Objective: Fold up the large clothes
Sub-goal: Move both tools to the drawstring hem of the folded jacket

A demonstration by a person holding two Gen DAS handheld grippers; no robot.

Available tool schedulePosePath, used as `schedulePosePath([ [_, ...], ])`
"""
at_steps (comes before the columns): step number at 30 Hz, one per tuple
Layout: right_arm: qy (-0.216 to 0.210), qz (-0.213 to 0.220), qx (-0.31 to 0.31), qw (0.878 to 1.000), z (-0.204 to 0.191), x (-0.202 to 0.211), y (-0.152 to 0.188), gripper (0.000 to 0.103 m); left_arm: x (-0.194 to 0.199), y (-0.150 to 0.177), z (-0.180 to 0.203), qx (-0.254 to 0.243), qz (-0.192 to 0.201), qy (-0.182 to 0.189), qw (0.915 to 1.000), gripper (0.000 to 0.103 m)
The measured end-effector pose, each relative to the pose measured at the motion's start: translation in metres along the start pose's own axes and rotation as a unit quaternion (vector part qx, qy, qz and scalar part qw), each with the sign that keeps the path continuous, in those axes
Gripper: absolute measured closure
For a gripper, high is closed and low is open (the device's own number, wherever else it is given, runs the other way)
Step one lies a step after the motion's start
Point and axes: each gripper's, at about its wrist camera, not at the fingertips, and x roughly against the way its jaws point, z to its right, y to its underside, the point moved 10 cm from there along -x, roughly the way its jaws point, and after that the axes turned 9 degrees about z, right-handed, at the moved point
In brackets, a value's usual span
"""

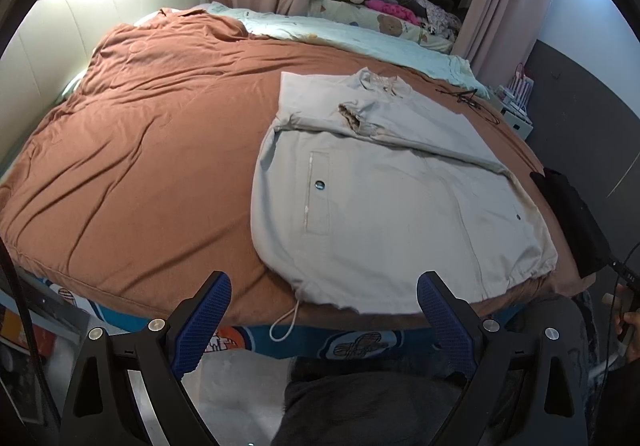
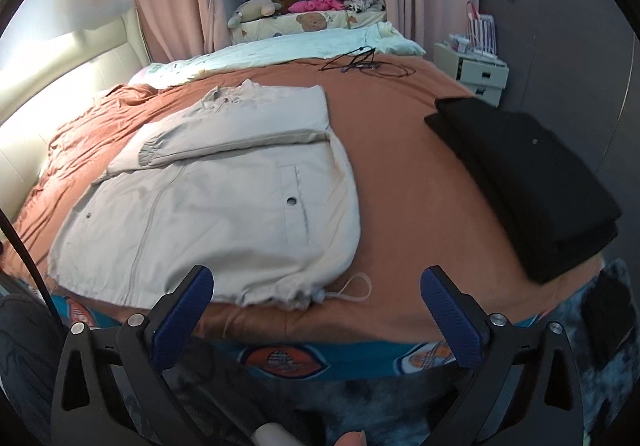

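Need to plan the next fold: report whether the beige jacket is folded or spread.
Partly folded: the beige jacket lies flat on the bed, one sleeve laid across its chest; the body is not yet doubled over.

Both black plastic tongs, the left tongs (image 1: pixel 324 298) and right tongs (image 2: pixel 318 292), are lined with ribbed blue pads (image 1: pixel 204 326) and fastened with silver screws (image 2: pixel 498 319).

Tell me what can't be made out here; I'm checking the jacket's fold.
- Jacket: underside and the second sleeve, both views, covered by its own cloth.
- Black folded garment: type unclear; left wrist view shows only its edge.
- Items on the far bedding: too small, both views.
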Motion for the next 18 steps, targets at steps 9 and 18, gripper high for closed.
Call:
schedulePosePath([
  [9, -0.038, -0.022, -0.057, 0.997, 0.035, -0.021, 0.024, 0.0, -0.03, 0.022, -0.022, 0.035, -0.008, 0.009, 0.9993, 0.008],
  [18, -0.061, -0.038, -0.085, 0.994, 0.042, -0.071, 0.031, 0.009, -0.097, 0.039, -0.046, 0.115, -0.051, 0.031, 0.9916, 0.036],
])
